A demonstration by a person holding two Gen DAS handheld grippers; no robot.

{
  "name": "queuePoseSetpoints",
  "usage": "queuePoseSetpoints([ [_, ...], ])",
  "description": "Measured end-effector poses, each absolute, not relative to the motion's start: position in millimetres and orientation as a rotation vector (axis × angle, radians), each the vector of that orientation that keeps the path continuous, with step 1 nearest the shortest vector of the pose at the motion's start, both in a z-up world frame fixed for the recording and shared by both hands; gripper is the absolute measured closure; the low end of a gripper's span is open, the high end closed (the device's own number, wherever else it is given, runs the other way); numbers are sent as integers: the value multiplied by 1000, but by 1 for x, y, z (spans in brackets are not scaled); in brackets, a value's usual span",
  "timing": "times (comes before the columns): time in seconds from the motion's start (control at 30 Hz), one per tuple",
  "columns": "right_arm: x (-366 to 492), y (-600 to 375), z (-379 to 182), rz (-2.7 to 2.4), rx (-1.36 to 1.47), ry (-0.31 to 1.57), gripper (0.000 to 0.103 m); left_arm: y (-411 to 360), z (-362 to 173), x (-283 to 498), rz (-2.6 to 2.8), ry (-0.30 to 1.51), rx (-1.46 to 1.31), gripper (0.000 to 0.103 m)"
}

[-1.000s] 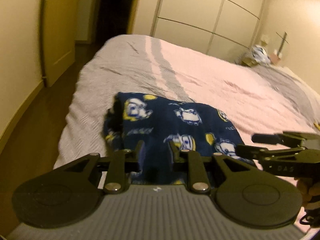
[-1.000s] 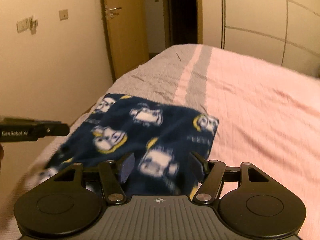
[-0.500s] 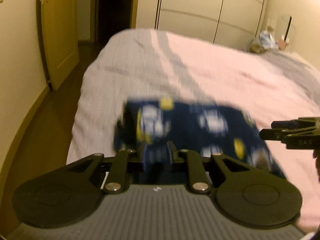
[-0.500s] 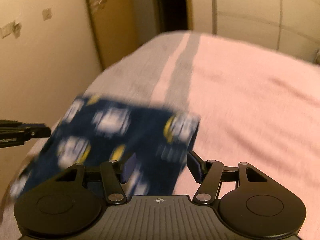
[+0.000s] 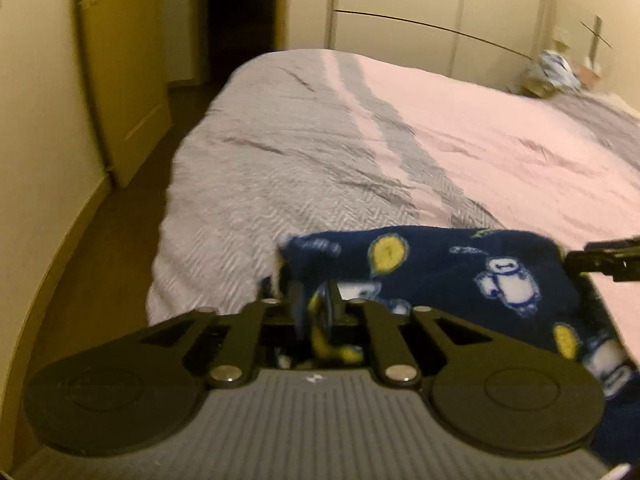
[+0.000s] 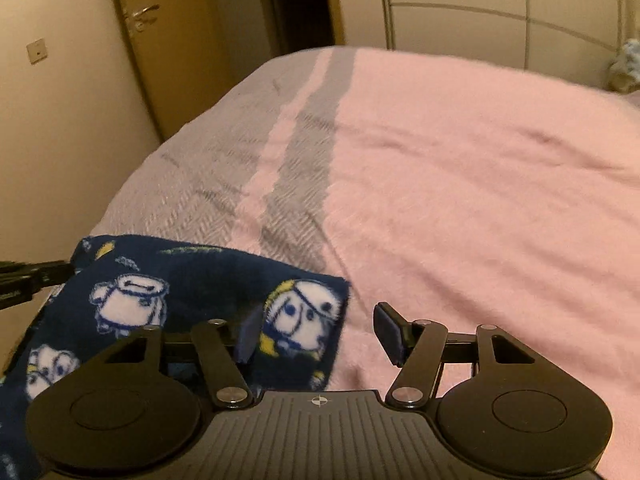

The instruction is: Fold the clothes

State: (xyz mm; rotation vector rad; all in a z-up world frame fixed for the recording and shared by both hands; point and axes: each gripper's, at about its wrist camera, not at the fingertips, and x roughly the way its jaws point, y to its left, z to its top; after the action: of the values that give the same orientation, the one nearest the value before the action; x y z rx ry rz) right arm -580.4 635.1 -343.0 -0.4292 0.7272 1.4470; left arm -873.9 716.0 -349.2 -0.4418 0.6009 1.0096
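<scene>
A navy fleece garment (image 5: 440, 256) printed with white robots and yellow patches lies folded near the front of the pink and grey bed cover (image 5: 480, 140). My left gripper (image 5: 314, 304) sits at the garment's left far corner, and its jaws are closing, with a fold of the cloth pinched between them. In the right wrist view the garment (image 6: 192, 276) fills the lower left. My right gripper (image 6: 316, 334) is open around its right corner, and the right pad (image 6: 386, 330) stands clear of the cloth. Each gripper's tip shows at the other view's edge, the right gripper (image 5: 600, 260) and the left gripper (image 6: 32, 276).
The bed cover (image 6: 460, 180) stretches far ahead and to the right. A wooden door (image 5: 120, 80), a dark doorway (image 5: 240, 12) and pale wardrobe fronts (image 5: 440, 12) stand beyond it. Dark floor (image 5: 100, 240) runs along the bed's left side. Small clutter (image 5: 552, 68) sits at the far right.
Both grippers have moved in over the garment to its far corners. The left fingers have drawn together onto the cloth. The right corner now lies between the right fingers.
</scene>
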Motion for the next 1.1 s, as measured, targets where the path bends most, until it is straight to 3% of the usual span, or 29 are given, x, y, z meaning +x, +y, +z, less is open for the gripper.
queuePoseSetpoints([
  [0.2,-623,564,-316,1637,-425,720,43,635,-327,-878,924,595,-512,92],
  [0.37,-662,517,-346,1638,-665,755,44,573,-340,-878,988,699,-581,91],
  [0.5,-659,494,-290,1640,-632,738,44,549,-292,-882,1059,690,-649,88],
  [0.63,-656,475,-233,1640,-654,783,44,525,-236,-877,1127,719,-687,75],
  [0.83,-648,455,-206,1620,-735,877,44,490,-180,-850,1222,768,-666,63],
  [1.1,-603,432,-179,1745,-825,859,43,432,-143,-798,1407,727,-750,61],
])
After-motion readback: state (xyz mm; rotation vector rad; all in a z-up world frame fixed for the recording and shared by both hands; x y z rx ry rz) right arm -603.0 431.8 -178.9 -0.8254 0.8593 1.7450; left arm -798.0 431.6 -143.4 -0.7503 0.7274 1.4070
